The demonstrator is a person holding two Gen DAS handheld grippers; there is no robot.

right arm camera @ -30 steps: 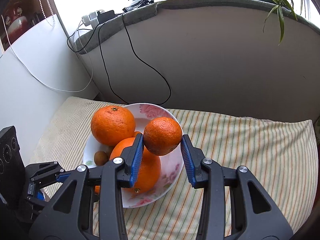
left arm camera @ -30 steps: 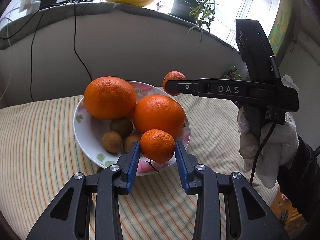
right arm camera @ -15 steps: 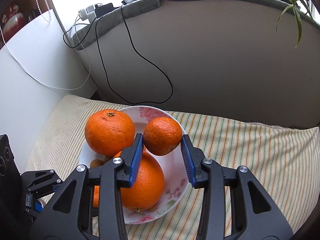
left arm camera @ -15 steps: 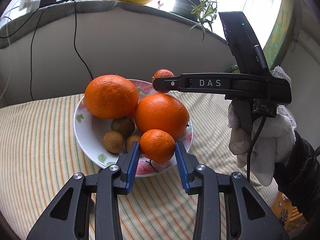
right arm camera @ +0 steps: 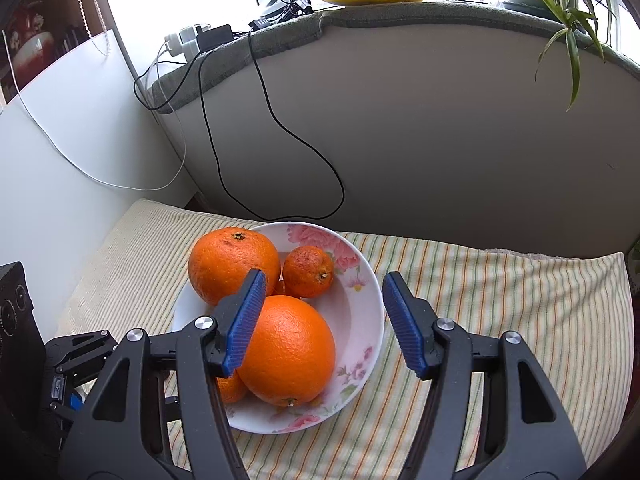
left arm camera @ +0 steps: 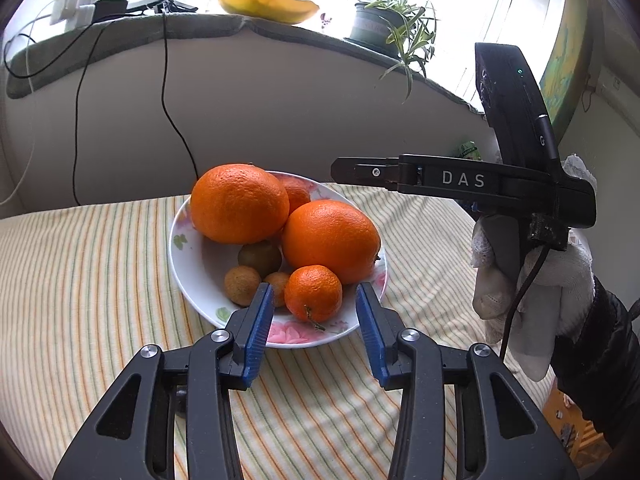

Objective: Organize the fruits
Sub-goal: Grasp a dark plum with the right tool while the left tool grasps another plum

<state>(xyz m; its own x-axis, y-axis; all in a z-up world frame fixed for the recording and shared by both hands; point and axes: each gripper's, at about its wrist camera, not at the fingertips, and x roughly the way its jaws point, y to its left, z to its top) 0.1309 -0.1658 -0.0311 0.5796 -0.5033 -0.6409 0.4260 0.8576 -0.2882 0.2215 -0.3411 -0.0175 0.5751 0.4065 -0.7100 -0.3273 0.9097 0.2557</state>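
Note:
A white flowered bowl [left arm camera: 304, 336] [right arm camera: 360, 312] on the striped cloth holds two big oranges [left arm camera: 239, 202] [left arm camera: 331, 241], small brown fruits [left arm camera: 242, 285] and two small tangerines. One tangerine [left arm camera: 314, 293] lies at the bowl's near rim between my left gripper's [left arm camera: 315, 320] open pads, free of them. The other tangerine [right arm camera: 308, 271] lies at the bowl's far side beside a big orange [right arm camera: 233, 265]. My right gripper [right arm camera: 324, 320] is open and empty above the bowl; it shows in the left wrist view [left arm camera: 360, 170].
A striped cloth [left arm camera: 80, 280] covers the table. A grey wall with hanging black cables [right arm camera: 280, 128] stands behind. The sill above holds a yellow dish [left arm camera: 268, 2], a potted plant [left arm camera: 384, 28] and chargers. The table ends at the right, by the gloved hand [left arm camera: 532, 292].
My right gripper opened and let its tangerine drop into the bowl's far side, then drew back. My left gripper opened wider and released its tangerine at the near rim.

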